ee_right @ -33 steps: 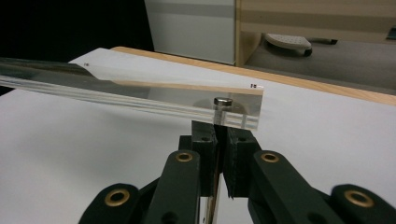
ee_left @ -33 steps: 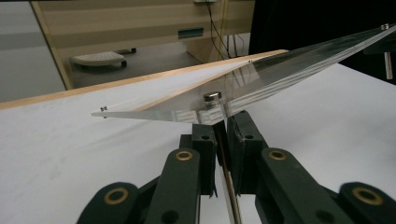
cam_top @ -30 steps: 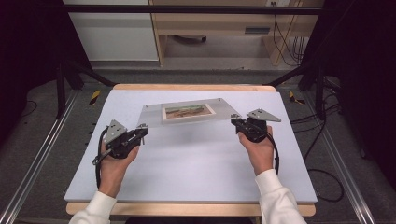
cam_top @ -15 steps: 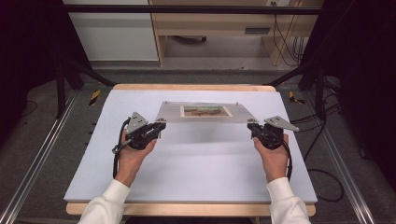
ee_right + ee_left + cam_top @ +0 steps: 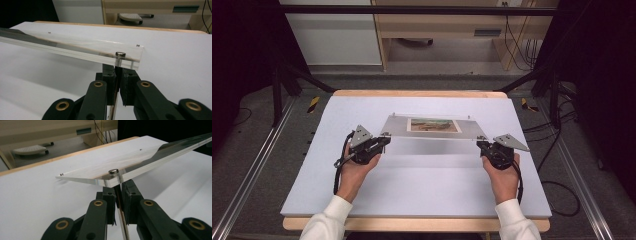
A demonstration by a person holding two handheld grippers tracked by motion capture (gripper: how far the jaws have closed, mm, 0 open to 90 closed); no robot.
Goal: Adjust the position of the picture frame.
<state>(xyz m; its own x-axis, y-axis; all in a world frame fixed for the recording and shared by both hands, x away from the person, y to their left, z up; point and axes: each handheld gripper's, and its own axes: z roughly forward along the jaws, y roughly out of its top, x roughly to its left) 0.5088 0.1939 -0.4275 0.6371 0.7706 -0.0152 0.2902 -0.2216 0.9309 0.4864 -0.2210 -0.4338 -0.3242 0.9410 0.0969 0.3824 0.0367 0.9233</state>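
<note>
**Clear panel gripped at both near corners, lifted off the table**

Clear acrylic frame (image 5: 432, 131), two sheets with a small landscape picture (image 5: 434, 125) sandwiched between them, sits over the middle of the white table (image 5: 412, 190). Its near edge is raised; the far edge looks low, near the table, but contact cannot be confirmed. A faint shadow lies on the table beneath it.

Left gripper (image 5: 382, 141): jaws clenched on the panel's near left corner. In the left gripper view the pads pinch something thin just under the metal corner stud (image 5: 113, 171); the panel (image 5: 130, 165) slants away up to the right.

Right gripper (image 5: 482, 145): jaws clenched on the near right corner. In the right gripper view the pads meet directly below the other stud (image 5: 120, 54), the panel (image 5: 75, 50) running off to the left.

Nothing else rests on the table near the panel. No readable writing, labels or brand marks; the picture's subject is too small to make out beyond brown and green tones.

Surface: matte white sheet over a wooden board edge (image 5: 412, 93). Surroundings: grey floor, metal rails (image 5: 257, 155) either side, black stand legs, a pale wood desk (image 5: 447, 30) and white cabinet (image 5: 332, 35) behind, cables (image 5: 517, 35) at far right.
</note>
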